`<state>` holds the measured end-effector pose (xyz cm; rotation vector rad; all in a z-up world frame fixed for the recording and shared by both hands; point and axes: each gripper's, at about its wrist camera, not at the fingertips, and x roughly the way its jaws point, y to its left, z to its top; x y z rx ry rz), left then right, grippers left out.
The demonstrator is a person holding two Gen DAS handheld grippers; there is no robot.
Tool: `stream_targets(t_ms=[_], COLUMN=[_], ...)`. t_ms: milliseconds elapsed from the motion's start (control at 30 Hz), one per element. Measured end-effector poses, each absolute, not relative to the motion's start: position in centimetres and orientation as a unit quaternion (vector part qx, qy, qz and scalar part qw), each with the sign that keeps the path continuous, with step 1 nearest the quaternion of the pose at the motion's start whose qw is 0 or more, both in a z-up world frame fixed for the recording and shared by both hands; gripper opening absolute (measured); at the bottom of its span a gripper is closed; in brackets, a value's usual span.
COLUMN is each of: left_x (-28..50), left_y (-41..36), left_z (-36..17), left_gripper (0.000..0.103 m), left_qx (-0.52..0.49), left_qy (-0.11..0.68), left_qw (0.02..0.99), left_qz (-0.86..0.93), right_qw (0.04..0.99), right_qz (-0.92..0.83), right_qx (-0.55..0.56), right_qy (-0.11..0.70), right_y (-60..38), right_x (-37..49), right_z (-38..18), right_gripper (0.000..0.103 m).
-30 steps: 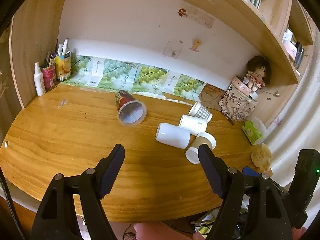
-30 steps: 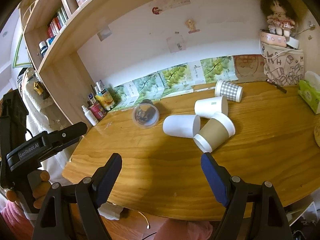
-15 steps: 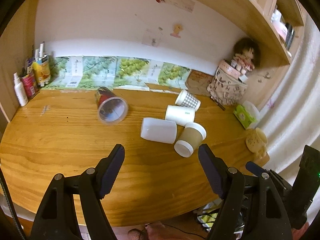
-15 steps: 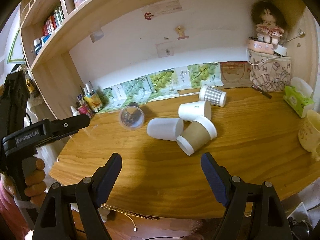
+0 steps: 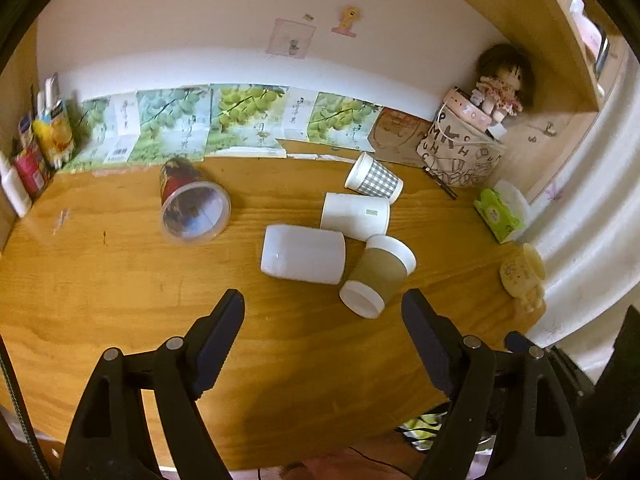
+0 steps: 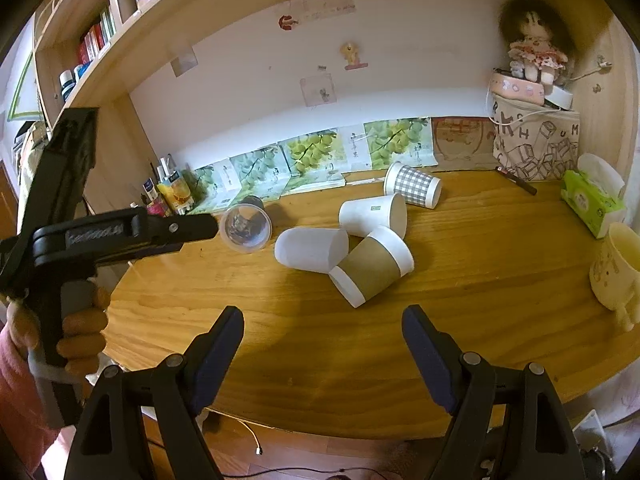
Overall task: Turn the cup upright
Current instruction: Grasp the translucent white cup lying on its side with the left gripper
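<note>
Looks like the approach step: both the left gripper (image 5: 322, 316) and right gripper (image 6: 322, 332) spread wide and empty, mid-frame brown-sleeved cup (image 5: 378, 276) probably needs pinching next.

both hand-held grippers held wide apart, gripping nothing

the left hand-held gripper (image 5: 322, 318) points forward with its two dark fingers (image 5: 218, 336) spread wide, the gap between them bare. the right hand-held gripper (image 6: 322, 334) is posed the same way, jaws wide and holding nothing. in the right wrist view the person's left hand (image 6: 78, 326) wraps the handle of the left hand-held gripper, a pink sleeve at the wrist.
</note>
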<state>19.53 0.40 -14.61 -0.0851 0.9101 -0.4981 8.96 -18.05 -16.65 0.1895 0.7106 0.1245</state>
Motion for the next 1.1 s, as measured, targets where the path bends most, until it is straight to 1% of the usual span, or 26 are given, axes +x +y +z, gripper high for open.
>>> stream_targets(t_ms=[367,600,833,1100], left_x=[23.7,24.8,25.6,26.5], left_y=[-3.7,-6.1,-7.7,-8.2], left_z=[-15.3,-16.8,-18.5,-20.0], left_gripper=[0.084,0.084,0.084,0.084], left_qx=[0.073,0.178,0.283,0.376], left_qy=[0.440,0.425,0.428,0.417], left_qw=[0.863,0.852,0.805,0.738], left_qz=[-0.236,-0.248,-0.299,-0.374], right_qw=[0.927,0.927,0.923,0.921], right_qz=[0.107,0.141,0.134,0.085], right_qx=[0.067,0.045,0.024,0.057], right_qy=[0.352,0.345,0.360,0.376], right_y=[-20.5,-21.6,-21.3,-20.1], right_x=[12.4,13.9,14.5,15.1], right_z=[-16.9,-17.2,-18.5,-19.5], right_gripper=[0.082,0.082,0.082,0.082])
